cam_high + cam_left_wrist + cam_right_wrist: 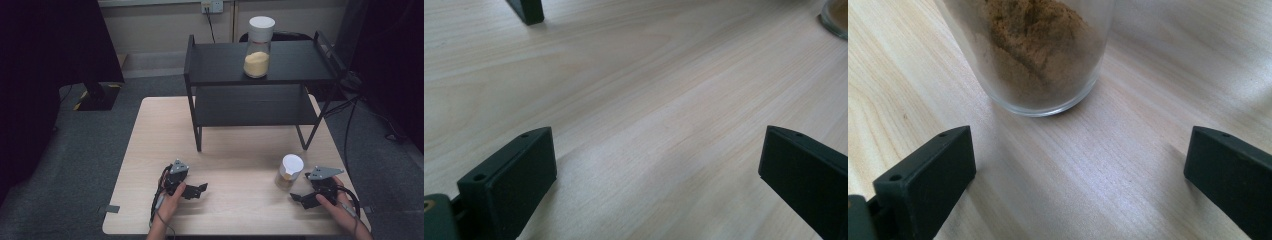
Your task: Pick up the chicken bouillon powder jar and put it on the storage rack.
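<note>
here, glass jar (1040, 55) of brown powder, white lid, upright near right gripper (302, 196)

table (235, 165): pale wood, smooth, soft shine | jar (1038, 55): clear shiny glass, brown powder inside | rack (260, 65): black matt metal | right hand-held gripper (1078, 175): black matt plastic

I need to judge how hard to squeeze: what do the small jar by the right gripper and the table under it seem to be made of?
The small jar looks like clear glass: see-through wall, thick glossy base rim, brown powder visible inside. Its white lid looks matt, probably plastic. The table looks like pale wood or wood-look laminate, with visible grain and a soft sheen. The right gripper sits open beside the jar.
</note>
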Motion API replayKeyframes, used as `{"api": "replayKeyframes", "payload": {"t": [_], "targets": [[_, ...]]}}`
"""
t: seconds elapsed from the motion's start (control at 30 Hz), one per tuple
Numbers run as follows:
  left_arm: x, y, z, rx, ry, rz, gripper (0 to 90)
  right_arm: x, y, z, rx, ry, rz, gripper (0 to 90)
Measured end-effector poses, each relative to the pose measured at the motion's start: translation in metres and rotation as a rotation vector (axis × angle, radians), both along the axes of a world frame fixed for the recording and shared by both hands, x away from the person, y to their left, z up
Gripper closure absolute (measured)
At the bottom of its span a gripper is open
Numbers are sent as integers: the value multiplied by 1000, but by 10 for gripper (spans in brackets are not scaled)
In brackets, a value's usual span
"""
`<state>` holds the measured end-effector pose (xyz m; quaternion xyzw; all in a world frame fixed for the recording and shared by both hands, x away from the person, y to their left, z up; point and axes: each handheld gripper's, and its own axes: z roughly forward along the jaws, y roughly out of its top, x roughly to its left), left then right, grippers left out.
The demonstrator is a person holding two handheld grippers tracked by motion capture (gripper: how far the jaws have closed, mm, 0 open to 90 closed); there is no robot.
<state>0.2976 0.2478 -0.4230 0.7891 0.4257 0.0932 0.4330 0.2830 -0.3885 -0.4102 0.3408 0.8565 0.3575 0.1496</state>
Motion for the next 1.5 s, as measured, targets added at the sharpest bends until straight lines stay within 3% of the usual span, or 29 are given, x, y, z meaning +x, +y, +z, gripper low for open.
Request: {"api": "replayKeyframes", "payload": {"t": [0.2, 0.8, 0.9, 1.0, 1.5], "targets": [[-4, 4, -4, 3, 0, 18, 20, 0, 0, 0, 0, 0, 0, 0], [-9, -12, 2, 109, -31, 2, 4, 0, 0, 0, 0, 0, -1, 0], [-11, -19, 4, 155, -45, -8, 4, 0, 0, 0, 0, 0, -1, 0], [-14, -30, 7, 226, -68, -18, 4, 0, 0, 0, 0, 0, -1, 0], [-16, -31, 7, 224, -68, -9, 2, -1, 2, 0, -1, 0, -9, 0]]}}
